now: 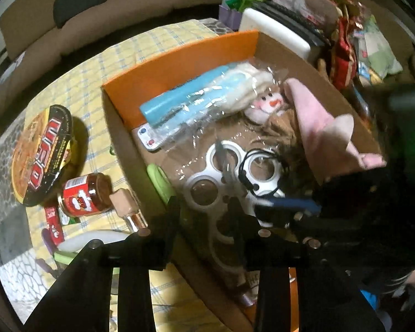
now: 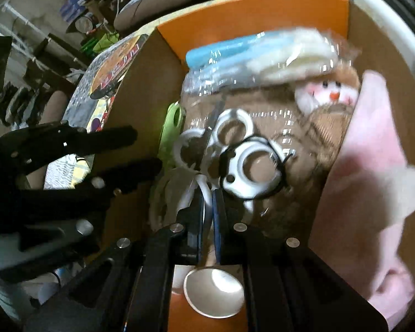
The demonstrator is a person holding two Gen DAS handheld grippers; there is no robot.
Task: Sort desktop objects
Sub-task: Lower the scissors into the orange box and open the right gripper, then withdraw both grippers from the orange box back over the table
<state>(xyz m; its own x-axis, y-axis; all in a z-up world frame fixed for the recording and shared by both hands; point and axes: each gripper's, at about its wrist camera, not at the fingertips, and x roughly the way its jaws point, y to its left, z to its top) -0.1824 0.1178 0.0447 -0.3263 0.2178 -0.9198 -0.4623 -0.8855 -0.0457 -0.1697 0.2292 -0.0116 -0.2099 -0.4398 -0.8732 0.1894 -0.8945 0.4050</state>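
Pinching a white plastic spoon (image 2: 213, 290) by its handle, my right gripper (image 2: 209, 204) hangs narrow-jawed over the orange-walled cardboard box (image 1: 179, 52). Ahead of its fingertips lie white ring-handled scissors (image 2: 244, 160), then a bagged blue brush (image 1: 179, 102) and snowman plush (image 1: 268, 103). My left gripper (image 1: 204, 213) is spread wide and empty over the box's left wall; left of it lie a red-labelled jar (image 1: 84, 196) and noodle bowl (image 1: 40, 153).

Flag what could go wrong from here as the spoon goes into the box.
1. The right gripper pinches the spoon by its thin handle, bowl hanging behind; it may swing or slip.
2. A black cord loops over the white ring holder just ahead; the fingers could snag it.
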